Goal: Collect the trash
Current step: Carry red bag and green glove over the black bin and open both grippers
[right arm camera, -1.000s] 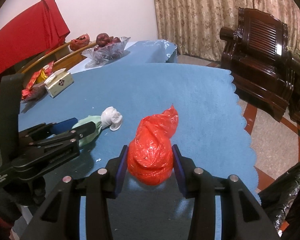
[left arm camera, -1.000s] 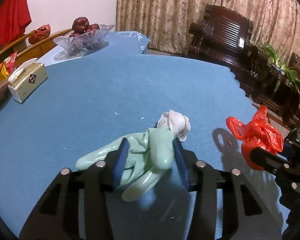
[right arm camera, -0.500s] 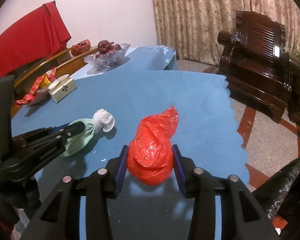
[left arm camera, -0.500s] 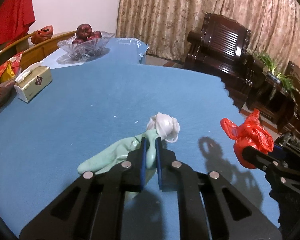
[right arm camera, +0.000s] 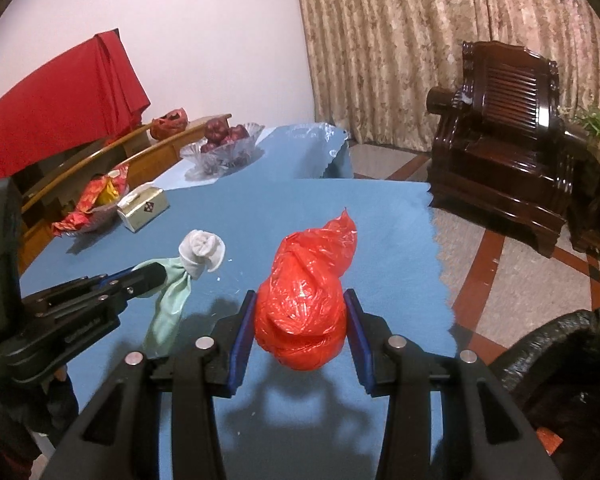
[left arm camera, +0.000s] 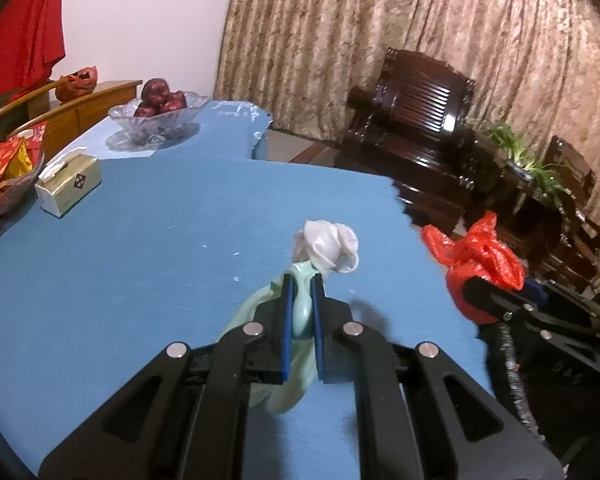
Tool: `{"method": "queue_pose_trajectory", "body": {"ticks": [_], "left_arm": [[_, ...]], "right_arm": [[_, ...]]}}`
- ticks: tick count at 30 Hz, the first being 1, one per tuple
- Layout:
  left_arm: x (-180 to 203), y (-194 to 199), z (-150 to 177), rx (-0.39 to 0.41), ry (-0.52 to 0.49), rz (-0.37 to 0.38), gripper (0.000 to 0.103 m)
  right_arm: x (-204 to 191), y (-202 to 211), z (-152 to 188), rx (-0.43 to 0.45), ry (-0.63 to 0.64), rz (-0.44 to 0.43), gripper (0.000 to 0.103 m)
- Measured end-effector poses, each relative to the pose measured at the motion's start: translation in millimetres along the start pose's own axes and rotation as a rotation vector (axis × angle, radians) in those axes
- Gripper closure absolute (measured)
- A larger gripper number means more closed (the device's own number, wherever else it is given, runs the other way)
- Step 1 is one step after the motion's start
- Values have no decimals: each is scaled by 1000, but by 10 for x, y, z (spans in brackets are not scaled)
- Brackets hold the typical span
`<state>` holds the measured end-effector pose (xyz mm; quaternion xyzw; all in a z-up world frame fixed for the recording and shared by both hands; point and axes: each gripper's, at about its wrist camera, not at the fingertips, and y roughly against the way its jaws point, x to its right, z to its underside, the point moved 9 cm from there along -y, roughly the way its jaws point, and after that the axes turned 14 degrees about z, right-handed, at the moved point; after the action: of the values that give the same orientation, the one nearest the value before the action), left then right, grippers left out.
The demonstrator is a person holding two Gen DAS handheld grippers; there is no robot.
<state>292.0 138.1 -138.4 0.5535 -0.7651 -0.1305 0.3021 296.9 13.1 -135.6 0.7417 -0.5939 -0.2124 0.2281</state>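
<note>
My left gripper (left arm camera: 301,280) is shut on a pale green glove (left arm camera: 300,312) with a white crumpled wad (left arm camera: 330,246) at its tip, and holds it above the blue tablecloth (left arm camera: 140,240); the glove hangs down in the right wrist view (right arm camera: 172,300). My right gripper (right arm camera: 300,300) is shut on a red plastic bag (right arm camera: 304,300), held above the cloth near the table's right edge. The red bag also shows in the left wrist view (left arm camera: 480,256). A black trash bag (right arm camera: 560,360) sits on the floor at the lower right.
A tissue box (left arm camera: 68,188), a snack bowl (left arm camera: 4,184) and a glass fruit bowl (left arm camera: 156,120) stand at the table's far left. A dark wooden armchair (right arm camera: 500,152) and a plant (left arm camera: 528,156) stand beyond the table's right edge.
My left gripper closed on the green glove and lifted it off the cloth. The right gripper rose a little with the red bag in it.
</note>
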Motion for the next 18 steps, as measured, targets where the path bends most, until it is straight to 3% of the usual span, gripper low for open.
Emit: {"method": "queue_pose_trajectory", "body": {"ticks": [18], "left_arm": [[1273, 209, -106, 42, -104, 183, 95]], "right_arm": [[798, 853, -22, 87, -63, 108, 60]]}}
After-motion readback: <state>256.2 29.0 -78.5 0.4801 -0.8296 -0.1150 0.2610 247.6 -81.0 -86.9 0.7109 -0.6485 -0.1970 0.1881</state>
